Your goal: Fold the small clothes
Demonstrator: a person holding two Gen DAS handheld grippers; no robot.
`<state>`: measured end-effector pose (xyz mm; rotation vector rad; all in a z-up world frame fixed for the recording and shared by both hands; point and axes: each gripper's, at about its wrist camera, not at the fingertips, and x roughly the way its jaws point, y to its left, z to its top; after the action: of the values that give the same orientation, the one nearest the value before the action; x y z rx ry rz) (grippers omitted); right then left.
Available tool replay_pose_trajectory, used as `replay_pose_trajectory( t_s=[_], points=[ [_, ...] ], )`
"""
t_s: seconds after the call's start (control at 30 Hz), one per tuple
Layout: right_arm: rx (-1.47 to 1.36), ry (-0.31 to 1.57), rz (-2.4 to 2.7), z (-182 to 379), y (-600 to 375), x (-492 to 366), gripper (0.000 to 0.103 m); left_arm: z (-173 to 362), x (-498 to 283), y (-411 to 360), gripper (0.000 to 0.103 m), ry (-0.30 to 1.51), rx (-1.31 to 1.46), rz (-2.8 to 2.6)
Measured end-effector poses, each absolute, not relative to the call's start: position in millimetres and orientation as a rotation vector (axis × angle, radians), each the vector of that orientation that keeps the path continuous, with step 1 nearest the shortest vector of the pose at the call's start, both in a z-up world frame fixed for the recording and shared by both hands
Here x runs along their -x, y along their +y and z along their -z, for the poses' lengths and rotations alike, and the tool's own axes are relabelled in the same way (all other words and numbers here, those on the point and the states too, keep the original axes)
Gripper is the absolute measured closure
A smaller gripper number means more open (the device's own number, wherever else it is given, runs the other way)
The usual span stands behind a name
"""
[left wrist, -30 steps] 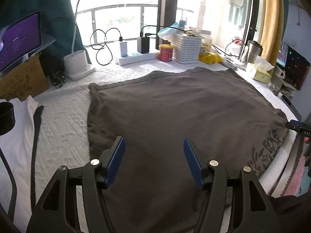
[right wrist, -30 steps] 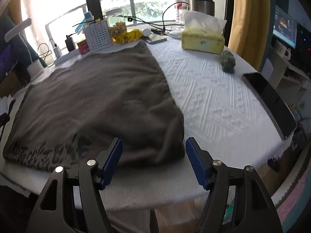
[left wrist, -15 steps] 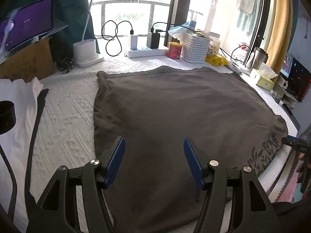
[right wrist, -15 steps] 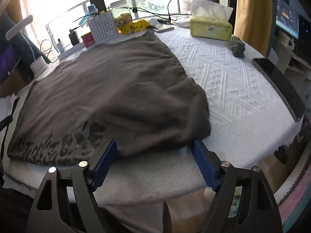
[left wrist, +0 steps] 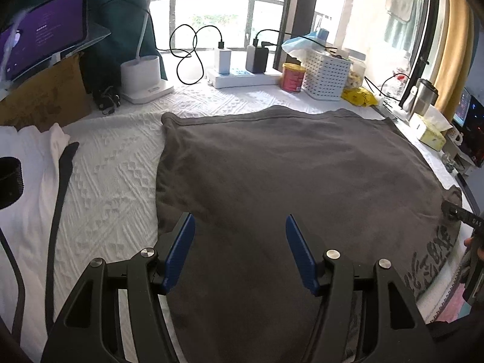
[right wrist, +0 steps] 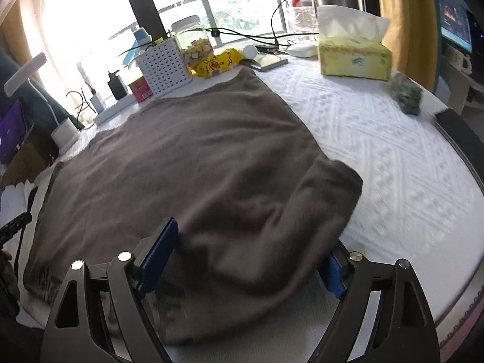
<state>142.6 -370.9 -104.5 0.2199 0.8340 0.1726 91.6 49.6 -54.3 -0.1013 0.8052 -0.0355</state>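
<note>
A dark grey garment [left wrist: 287, 181] lies spread flat on the white textured tablecloth [left wrist: 115, 181], with pale printed lettering [left wrist: 432, 257] along its near right edge. My left gripper [left wrist: 239, 227] hangs open just above the garment's near left part, with only flat cloth under its blue pads. In the right wrist view the same garment [right wrist: 187, 163] fills the middle. My right gripper [right wrist: 251, 242] straddles its rounded near right corner; the jaws are opening and the cloth bulges up between them, covering most of the right finger. The left pad [right wrist: 157, 251] sits at the cloth's side.
A white garment with black trim [left wrist: 30, 187] lies at the left. Along the window stand a lamp base [left wrist: 142, 78], a power strip with chargers [left wrist: 242, 75], a red tin [left wrist: 292, 77] and a white basket [left wrist: 326, 75]. A tissue box [right wrist: 354, 57], a green lump [right wrist: 408, 96] and a dark flat device [right wrist: 459, 133] occupy the right side.
Both grippers have come forward over the garment. The right jaws have spread wider and now sit around the near right corner, which has risen into a bulge.
</note>
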Motion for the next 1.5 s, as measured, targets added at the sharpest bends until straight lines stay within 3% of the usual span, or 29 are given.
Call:
replay_pose_trajectory(
  t_s=[0.5,0.57,0.63,0.8,0.83,0.93,1.5],
  points=[
    [-0.159,0.853,-0.293,104.0,-340.1,-201.6,0.018,66.9,-118.1,63.7,0.04,0.846,0.122,-0.003],
    [-0.123,0.856,-0.3,104.4,-333.2,-207.0,0.025,68.2,-121.0,64.3,0.04,0.85,0.124,-0.004],
    [-0.095,0.854,-0.294,104.1,-328.4,-211.3,0.04,69.6,-123.2,65.4,0.041,0.853,0.125,-0.003],
    [-0.043,0.856,-0.267,103.9,-320.6,-214.6,0.062,72.3,-127.3,70.0,0.04,0.854,0.139,-0.003],
    [-0.03,0.856,-0.263,104.0,-318.3,-214.5,0.072,72.9,-128.2,71.0,0.04,0.854,0.143,-0.003],
    [-0.022,0.859,-0.281,104.4,-315.4,-215.8,0.081,73.4,-130.1,73.5,0.041,0.853,0.149,0.001],
    [-0.06,0.761,-0.444,52.5,-257.2,-218.7,0.084,66.8,-114.0,95.1,0.041,0.78,0.137,-0.034]
  ],
)
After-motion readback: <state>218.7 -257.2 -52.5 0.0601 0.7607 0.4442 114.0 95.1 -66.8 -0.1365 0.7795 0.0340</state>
